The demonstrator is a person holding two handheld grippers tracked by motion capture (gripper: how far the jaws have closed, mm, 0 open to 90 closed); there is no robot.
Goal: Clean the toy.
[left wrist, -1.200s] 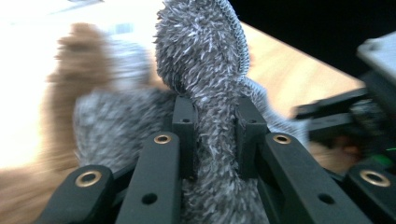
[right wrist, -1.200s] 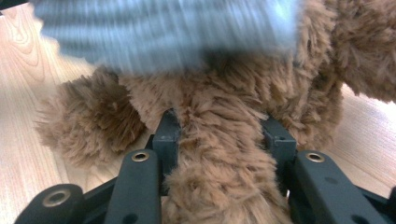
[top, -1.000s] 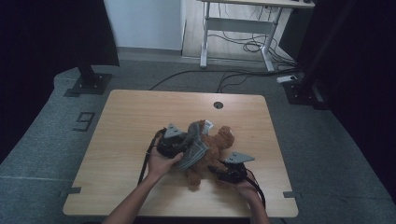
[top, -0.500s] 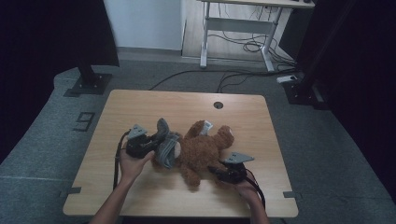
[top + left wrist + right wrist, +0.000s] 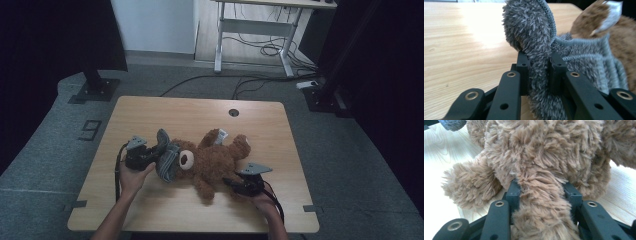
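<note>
A brown teddy bear (image 5: 215,162) lies on its back across the wooden table (image 5: 150,110), head to the left. A grey fuzzy knitted garment (image 5: 167,157) sits bunched around its head. My left gripper (image 5: 156,156) is at the bear's head, shut on a fold of the grey garment (image 5: 531,32), which is squeezed between the left gripper's (image 5: 538,67) jaws. My right gripper (image 5: 231,184) is at the bear's lower side, shut on a brown furry limb (image 5: 541,202) of the bear (image 5: 544,147); the limb fills the gap in the right gripper (image 5: 541,191).
A round cable hole (image 5: 233,112) is in the table near its far edge. A white tag (image 5: 221,134) sticks up from the bear. Beyond the table stand a white desk frame (image 5: 250,35) with cables on the floor and black stand bases (image 5: 95,90).
My left hand has moved left across the table, pulling the grey garment from the bear's body toward its head. The bear now lies more stretched out. The right hand stayed put.
</note>
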